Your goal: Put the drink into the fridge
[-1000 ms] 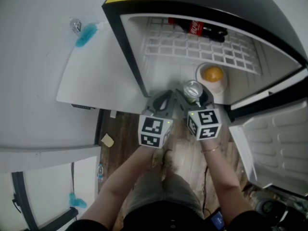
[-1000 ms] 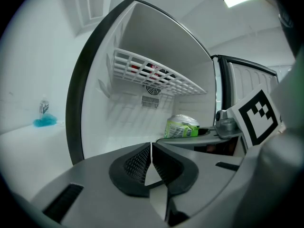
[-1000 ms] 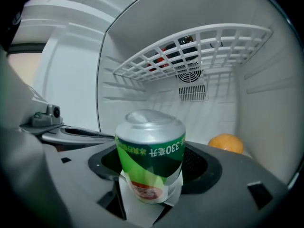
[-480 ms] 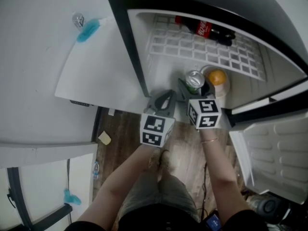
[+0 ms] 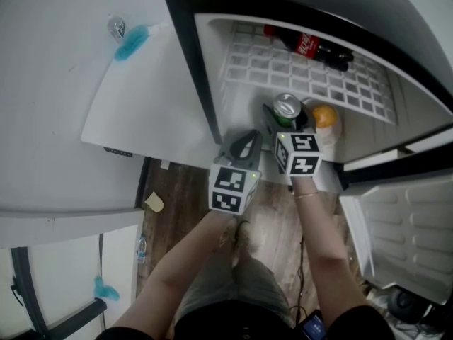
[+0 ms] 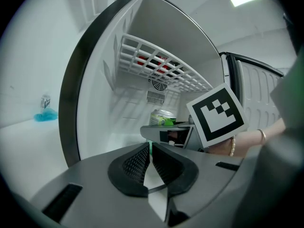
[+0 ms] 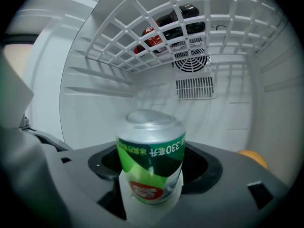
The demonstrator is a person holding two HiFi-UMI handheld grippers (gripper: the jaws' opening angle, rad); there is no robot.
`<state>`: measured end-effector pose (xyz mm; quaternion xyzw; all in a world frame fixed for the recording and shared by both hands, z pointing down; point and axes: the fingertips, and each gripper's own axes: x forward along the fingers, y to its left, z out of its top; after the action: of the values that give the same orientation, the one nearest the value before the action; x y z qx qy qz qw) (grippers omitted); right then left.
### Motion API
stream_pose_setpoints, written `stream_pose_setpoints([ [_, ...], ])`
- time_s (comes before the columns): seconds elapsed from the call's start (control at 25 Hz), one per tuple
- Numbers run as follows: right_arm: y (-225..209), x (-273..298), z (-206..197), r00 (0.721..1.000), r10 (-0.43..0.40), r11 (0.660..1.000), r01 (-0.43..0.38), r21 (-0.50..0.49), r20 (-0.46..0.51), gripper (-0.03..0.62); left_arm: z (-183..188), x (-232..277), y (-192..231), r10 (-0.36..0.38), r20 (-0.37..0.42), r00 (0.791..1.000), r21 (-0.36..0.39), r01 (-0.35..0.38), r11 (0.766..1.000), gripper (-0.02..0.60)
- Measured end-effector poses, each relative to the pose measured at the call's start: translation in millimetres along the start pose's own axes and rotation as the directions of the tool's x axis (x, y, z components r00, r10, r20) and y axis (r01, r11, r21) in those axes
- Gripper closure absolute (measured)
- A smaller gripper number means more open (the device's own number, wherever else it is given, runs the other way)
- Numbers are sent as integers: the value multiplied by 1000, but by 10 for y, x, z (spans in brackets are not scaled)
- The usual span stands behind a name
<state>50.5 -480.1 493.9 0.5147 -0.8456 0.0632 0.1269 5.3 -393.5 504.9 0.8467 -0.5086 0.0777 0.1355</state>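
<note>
Head view: the fridge (image 5: 185,48) stands open. The right gripper (image 5: 286,121) reaches over the front edge of the fridge floor with its jaws clamped on the drink can (image 5: 287,107). The can is upright, inside the lower compartment and below the wire shelf (image 5: 311,76). An orange (image 5: 324,115) sits just beside the can, toward the right wall. A cola bottle (image 5: 311,47) lies on the wire shelf near its back edge. The left gripper (image 5: 239,142) hangs at the front edge, close to the left wall.

Left gripper view: the jaws are pressed together with nothing between them. This gripper takes no part in the carry.

Right gripper view: both pads press on opposite sides of the can, on the lower half of its body. The lid faces up. Whether the base rests on the fridge floor cannot be determined.

Handling, as a judgement: a sealed can is likely moderately heavy and stiff along its axis. Its thin wall dents under hard squeeze and its smooth skin may slip. Hold it across the mid-body, keep it vertical, and release only once the base is seated flat, clear of the orange
</note>
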Motion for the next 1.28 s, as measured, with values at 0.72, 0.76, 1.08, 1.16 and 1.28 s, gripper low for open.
stream_pose_setpoints([
  [0.72, -20, 153, -29, 1000, -23, 999, 23, 27, 13, 266, -9, 43, 73, 42, 4, 999, 2, -42, 999, 574],
  [0.76, -20, 150, -33, 1000, -22, 999, 22, 29, 9, 266, -8, 45, 76, 44, 5, 999, 0, -44, 999, 574],
  [1.08, -11, 150, -56, 1000, 3, 998, -1, 63, -30, 260, 31, 55, 88, 61, 21, 998, -16, -61, 998, 574],
  [1.16, -2, 145, -65, 999, 11, 997, -8, 78, -36, 247, 39, 52, 90, 64, 23, 998, -16, -64, 998, 574],
  [1.28, 17, 106, -87, 999, 20, 996, -16, 88, -48, 228, 64, 41, 110, 76, 37, 996, -11, -75, 997, 574],
])
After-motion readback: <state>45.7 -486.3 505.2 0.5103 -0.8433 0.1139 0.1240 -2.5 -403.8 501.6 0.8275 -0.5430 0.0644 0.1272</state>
